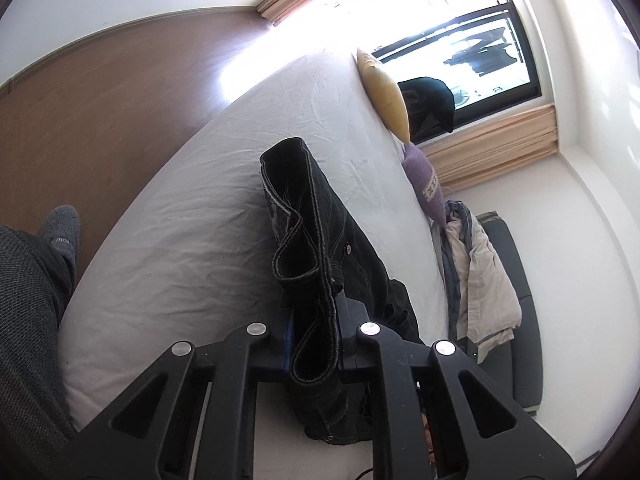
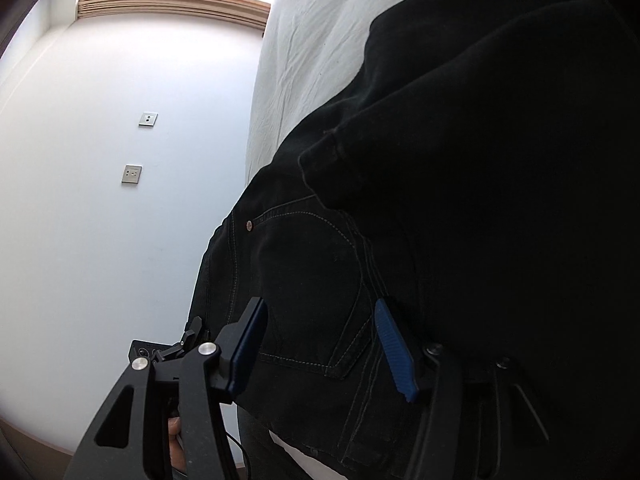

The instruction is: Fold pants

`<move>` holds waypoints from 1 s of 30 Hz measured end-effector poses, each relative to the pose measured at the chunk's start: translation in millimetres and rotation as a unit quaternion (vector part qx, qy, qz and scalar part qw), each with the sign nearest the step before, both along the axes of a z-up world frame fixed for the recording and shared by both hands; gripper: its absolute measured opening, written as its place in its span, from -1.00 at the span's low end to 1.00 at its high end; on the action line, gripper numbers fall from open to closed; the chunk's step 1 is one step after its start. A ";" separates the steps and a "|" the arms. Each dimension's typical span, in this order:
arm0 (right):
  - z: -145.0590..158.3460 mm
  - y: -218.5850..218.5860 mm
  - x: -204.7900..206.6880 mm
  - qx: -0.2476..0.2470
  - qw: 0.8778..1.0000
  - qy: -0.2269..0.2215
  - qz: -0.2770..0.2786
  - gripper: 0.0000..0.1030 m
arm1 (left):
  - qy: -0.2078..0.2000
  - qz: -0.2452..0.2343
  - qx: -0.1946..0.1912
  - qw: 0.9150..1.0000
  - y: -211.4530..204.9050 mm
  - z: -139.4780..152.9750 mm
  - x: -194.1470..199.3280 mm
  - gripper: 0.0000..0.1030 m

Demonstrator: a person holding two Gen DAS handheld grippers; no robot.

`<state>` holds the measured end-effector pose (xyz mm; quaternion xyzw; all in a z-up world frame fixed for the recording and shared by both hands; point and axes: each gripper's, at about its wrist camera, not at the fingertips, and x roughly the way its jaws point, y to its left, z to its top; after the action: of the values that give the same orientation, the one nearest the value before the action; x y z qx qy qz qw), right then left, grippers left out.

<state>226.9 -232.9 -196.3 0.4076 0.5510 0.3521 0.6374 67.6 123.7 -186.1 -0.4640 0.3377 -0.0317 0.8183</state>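
Black denim pants (image 1: 320, 208) lie on the white bed sheet (image 1: 192, 216), running from the bed's middle toward me. My left gripper (image 1: 316, 320) is shut on a folded, stitched edge of the pants, which loops up between its fingers. In the right wrist view the pants (image 2: 460, 140) fill most of the picture, with a back pocket (image 2: 316, 280) showing. My right gripper (image 2: 322, 348) stands open, one blue pad (image 2: 394, 352) on each side of that pocket; the cloth between them looks flat, not pinched.
A yellow pillow (image 1: 384, 92), a purple pillow (image 1: 424, 184) and a dark garment (image 1: 428, 104) line the bed's window side. A beige and grey garment (image 1: 480, 276) lies on a dark bench. A person's leg (image 1: 24, 304) and grey slipper (image 1: 62, 232) stand on the wood floor at left. White wall with sockets (image 2: 132, 174).
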 end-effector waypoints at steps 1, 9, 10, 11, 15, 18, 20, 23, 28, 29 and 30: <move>0.1 -0.7 -1.0 0.002 1.000 -0.003 -0.002 0.16 | -0.003 -0.005 0.011 1.000 -5.4 8.1 2.1 -0.77; 10.4 -54.1 -3.3 0.059 0.997 -0.005 -0.059 0.25 | -0.054 -0.091 0.132 0.986 -88.7 92.3 27.9 -0.77; 10.6 -65.0 -2.3 0.065 0.996 -0.007 -0.065 0.25 | -0.060 -0.107 0.149 0.981 -106.8 101.9 33.4 -0.77; 11.6 -76.8 -2.1 0.075 0.995 -0.011 -0.072 0.25 | -0.066 -0.126 0.168 0.975 -128.0 110.4 39.6 -0.77; 16.6 -120.9 -1.2 0.100 0.991 -0.026 -0.091 0.27 | -0.077 -0.215 0.211 0.951 -229.6 119.8 65.1 -0.77; 25.3 -145.9 -3.0 0.106 0.989 -0.052 -0.085 0.32 | -0.064 -0.277 0.257 0.923 -303.8 94.3 75.3 -0.77; 30.7 -161.2 -7.1 0.101 0.989 -0.069 -0.085 0.41 | -0.044 -0.304 0.278 0.910 -338.5 72.0 74.5 -0.77; 30.7 -170.6 -16.1 0.085 0.990 -0.077 -0.076 0.54 | -0.038 -0.339 0.326 0.882 -378.2 53.4 65.6 -0.77; 23.9 -165.8 -18.5 0.052 0.995 -0.068 -0.044 0.54 | -0.065 -0.374 0.415 0.827 -431.1 44.2 43.1 -0.77; 22.8 -162.7 -18.7 0.046 0.996 -0.068 -0.041 0.52 | -0.070 -0.379 0.426 0.819 -438.2 43.5 39.6 -0.77; 21.6 -160.1 -18.9 0.041 0.996 -0.070 -0.037 0.46 | -0.076 -0.384 0.442 0.807 -447.6 41.8 34.7 -0.77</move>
<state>207.9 -393.0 -174.7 0.4281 0.4747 0.3780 0.6697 102.2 -323.9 -144.2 0.1187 0.4025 -0.2256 0.8792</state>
